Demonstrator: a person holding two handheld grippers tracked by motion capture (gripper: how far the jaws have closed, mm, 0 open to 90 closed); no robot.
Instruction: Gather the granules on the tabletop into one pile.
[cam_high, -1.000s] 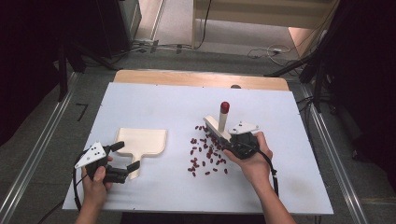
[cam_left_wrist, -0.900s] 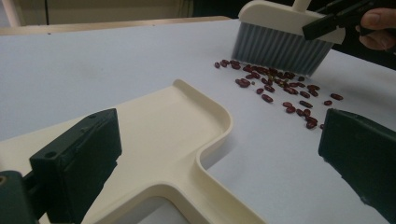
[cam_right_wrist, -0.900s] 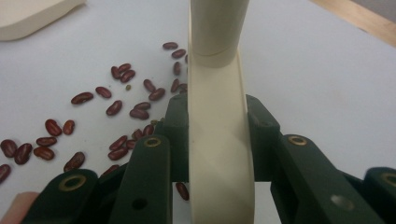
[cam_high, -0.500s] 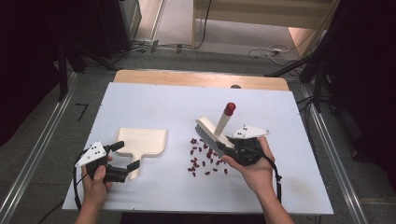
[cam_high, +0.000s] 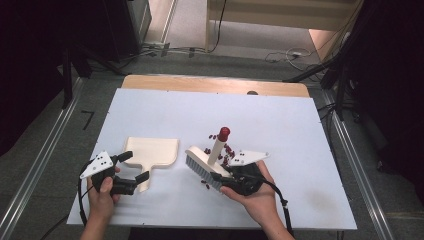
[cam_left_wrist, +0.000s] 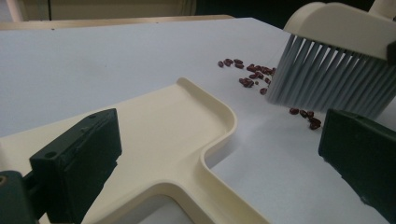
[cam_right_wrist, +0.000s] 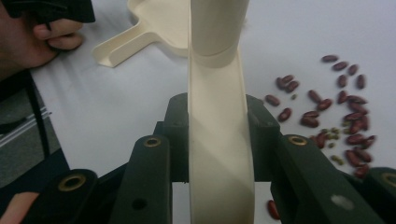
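At the centre of the frame, on the white surface, lies a stiff, light dustpan, best held by its handle; the left tool straddles it, wide. The right tool clamps the brush; loose beans roll easily.

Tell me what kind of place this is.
Likely a lab recording rig, not a home: a white board table edged by metal rails, loose cables on the grey floor, dark stands around.

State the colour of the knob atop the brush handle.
Red, on a cream brush; the knob shows best in the high view.
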